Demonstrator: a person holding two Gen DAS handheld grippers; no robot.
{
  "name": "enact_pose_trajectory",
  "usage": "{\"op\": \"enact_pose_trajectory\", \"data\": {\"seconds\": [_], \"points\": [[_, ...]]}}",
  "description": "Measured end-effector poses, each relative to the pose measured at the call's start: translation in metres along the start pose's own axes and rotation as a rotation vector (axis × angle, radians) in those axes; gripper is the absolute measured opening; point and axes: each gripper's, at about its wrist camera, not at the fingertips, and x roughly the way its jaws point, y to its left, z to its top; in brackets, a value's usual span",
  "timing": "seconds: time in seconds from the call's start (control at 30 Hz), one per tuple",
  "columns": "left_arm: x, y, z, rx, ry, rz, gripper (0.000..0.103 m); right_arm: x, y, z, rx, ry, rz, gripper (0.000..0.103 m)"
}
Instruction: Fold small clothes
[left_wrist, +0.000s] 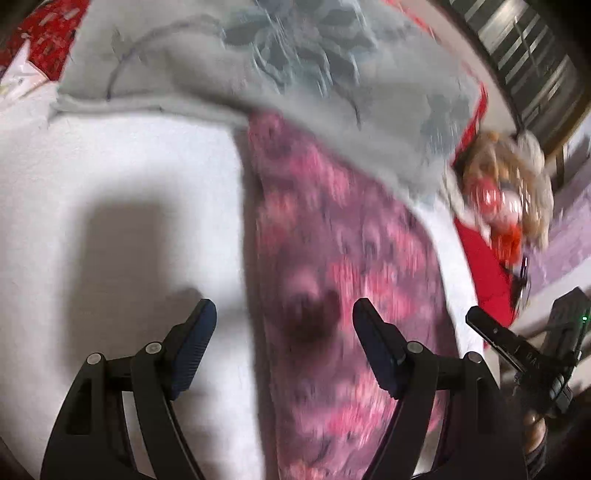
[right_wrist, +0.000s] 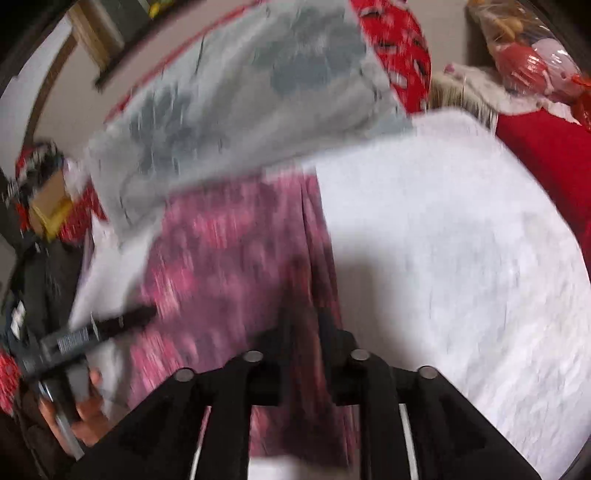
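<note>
A: Pink and purple, a soft patterned cloth (left_wrist: 343, 280) lying flat in a long strip on the white textured cover (left_wrist: 122, 177). That is the small garment. Its far end runs under a pale grey blanket with darker grey flowers (left_wrist: 295, 62).

B: And the left gripper (left_wrist: 284, 325)?

A: It hovers over the near part of the pink cloth with its jaws standing wide. One blue ribbed pad (left_wrist: 197, 332) sits over the white cover just beside the cloth's edge, the other over the cloth. Nothing is between them.

B: The right gripper (right_wrist: 304, 332)?

A: Blurred. Its dark fingers stand close together over the pink cloth (right_wrist: 229, 258), near the edge that meets the white cover (right_wrist: 443, 258). I cannot tell whether they pinch the fabric or only hang above it.

B: Any containers?

A: One clear crinkled plastic bag (right_wrist: 528, 62), well apart from the pink cloth, past the far corner of the white cover. Something red and something pale show through it; what they are I cannot make out. A plain red cloth (right_wrist: 546, 155) lies below it.

B: The person?

A: A hand (right_wrist: 79, 413) grips the handle of the left gripper, beside the pink cloth's near end.
</note>
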Motion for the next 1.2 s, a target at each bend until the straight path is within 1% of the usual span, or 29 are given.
{"op": "enact_pose_trajectory", "data": {"seconds": [0.07,0.17,0.27,0.3,0.33,0.4,0.43,0.47,0.5,0.53,0.57,0.6,0.63,0.67,0.7,0.73,0.77,0.8,0.83,0.87,0.9,0.93,0.97,1.0,1.03,1.07,1.13,1.2], "points": [[0.003,0.005,0.016,0.000,-0.006,0.010,0.076,0.015,-0.001,0.019,0.042,-0.021,0.039,0.043],[0.018,0.011,0.031,-0.019,0.021,0.013,0.076,0.059,0.001,0.049,0.101,0.007,0.049,0.044],[0.035,0.013,0.031,-0.032,0.036,0.009,0.076,0.106,0.006,0.066,0.115,0.087,0.017,0.043],[0.041,0.013,0.029,-0.029,0.042,0.011,0.076,0.116,0.011,0.071,0.101,0.100,0.013,0.025],[0.042,0.012,0.028,-0.024,0.035,0.015,0.077,0.117,0.016,0.076,0.075,0.084,0.038,0.008],[0.042,0.010,0.027,-0.011,0.003,0.039,0.078,0.107,0.027,0.084,0.030,-0.024,0.093,0.006],[0.043,0.008,0.027,-0.009,-0.003,0.045,0.078,0.106,0.027,0.085,0.028,-0.055,0.099,0.006],[0.045,0.008,0.027,-0.012,-0.005,0.045,0.080,0.111,0.022,0.085,0.041,-0.048,0.070,0.006],[0.046,0.007,0.026,-0.006,-0.007,0.047,0.080,0.127,0.014,0.081,0.057,0.012,0.005,0.006],[0.046,0.006,0.026,0.004,-0.005,0.050,0.080,0.139,0.006,0.078,0.068,0.077,-0.039,0.007],[0.044,0.005,0.027,0.010,-0.002,0.054,0.080,0.142,-0.003,0.074,0.096,0.081,-0.015,0.005],[0.040,0.005,0.028,0.007,-0.002,0.055,0.080,0.135,-0.002,0.076,0.103,0.062,-0.014,0.008],[0.033,0.006,0.030,-0.005,-0.019,0.048,0.080,0.124,0.003,0.078,0.093,0.040,-0.037,0.011],[0.026,0.008,0.033,-0.012,-0.039,0.042,0.080,0.108,0.011,0.078,0.058,-0.008,-0.065,0.019],[0.019,0.009,0.035,-0.016,-0.062,0.033,0.080,0.097,0.018,0.077,0.025,-0.042,-0.047,0.019],[0.014,0.009,0.037,-0.018,-0.079,0.015,0.080,0.086,0.026,0.074,-0.016,-0.075,-0.001,0.019],[0.009,0.007,0.038,-0.019,-0.095,-0.003,0.080,0.077,0.035,0.068,-0.062,-0.091,0.037,0.019],[0.008,0.005,0.037,-0.015,-0.100,-0.007,0.080,0.075,0.040,0.062,-0.091,-0.091,0.045,0.022],[0.012,0.002,0.036,-0.004,-0.094,0.011,0.080,0.077,0.044,0.056,-0.118,-0.081,0.045,0.024],[0.022,-0.001,0.034,0.014,-0.069,0.068,0.080,0.085,0.046,0.049,-0.145,-0.054,0.028,0.025],[0.036,-0.003,0.031,0.035,-0.030,0.154,0.081,0.100,0.043,0.041,-0.155,0.003,-0.013,0.026],[0.048,-0.002,0.027,0.054,0.009,0.206,0.084,0.120,0.037,0.031,-0.151,0.097,-0.058,0.025],[0.052,0.000,0.025,0.056,0.012,0.196,0.085,0.119,0.032,0.027,-0.127,0.056,-0.041,0.025],[0.046,0.002,0.028,0.043,0.005,0.177,0.085,0.112,0.033,0.029,-0.103,0.037,-0.041,0.025],[0.042,0.003,0.031,0.034,0.013,0.159,0.084,0.107,0.034,0.031,-0.079,0.050,-0.052,0.028],[0.035,0.004,0.035,0.030,0.010,0.137,0.084,0.097,0.037,0.033,-0.067,0.045,-0.043,0.031],[0.022,0.005,0.037,0.035,-0.010,0.095,0.084,0.076,0.044,0.027,-0.087,-0.004,0.009,0.031],[0.014,-0.001,0.035,0.075,0.008,0.025,0.084,0.059,0.052,0.012,-0.116,-0.017,0.073,0.033]]}}
